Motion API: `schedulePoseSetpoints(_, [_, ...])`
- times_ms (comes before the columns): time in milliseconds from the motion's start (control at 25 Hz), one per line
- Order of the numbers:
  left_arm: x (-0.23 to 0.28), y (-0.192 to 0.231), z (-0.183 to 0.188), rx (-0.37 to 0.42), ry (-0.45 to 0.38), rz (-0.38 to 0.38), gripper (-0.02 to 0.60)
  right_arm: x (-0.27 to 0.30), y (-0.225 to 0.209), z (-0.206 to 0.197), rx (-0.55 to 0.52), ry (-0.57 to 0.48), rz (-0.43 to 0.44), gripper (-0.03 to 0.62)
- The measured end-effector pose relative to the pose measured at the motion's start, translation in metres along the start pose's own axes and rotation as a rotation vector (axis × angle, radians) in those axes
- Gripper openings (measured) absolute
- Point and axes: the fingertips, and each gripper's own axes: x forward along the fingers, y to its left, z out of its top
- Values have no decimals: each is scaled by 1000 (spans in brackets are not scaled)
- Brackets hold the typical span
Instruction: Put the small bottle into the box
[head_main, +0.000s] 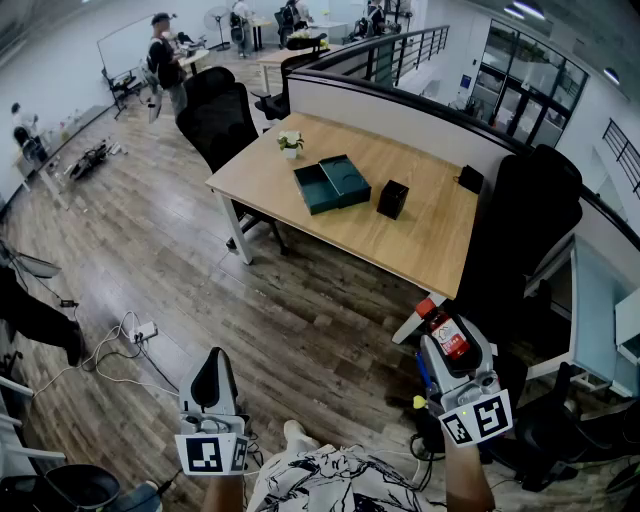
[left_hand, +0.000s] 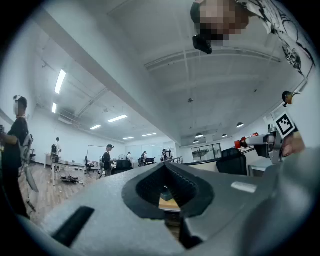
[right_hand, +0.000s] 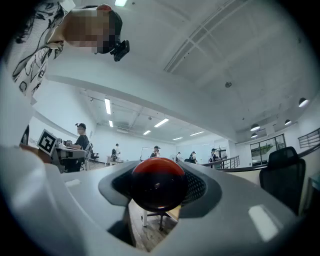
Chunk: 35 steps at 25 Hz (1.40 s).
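Small bottle (right_hand: 157, 184) sits clamped in the right hand-held gripper (head_main: 441, 336).

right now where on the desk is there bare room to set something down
Bare: the desk's near strip in front of the green box and black box, widest toward its right end. Crowded: round the plant and both boxes.

No legible text anywhere. Small bottle (head_main: 449, 336) has red label with pale print, too small to read. Blue sign (head_main: 467, 82) on far wall is illegible. Marker cubes (head_main: 478, 418) carry black-and-white square patterns only.
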Motion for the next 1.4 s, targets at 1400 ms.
schedulePoseSetpoints(1400, [63, 100, -47, -28, 74, -111, 2, 92, 52, -37, 103, 8, -98, 230])
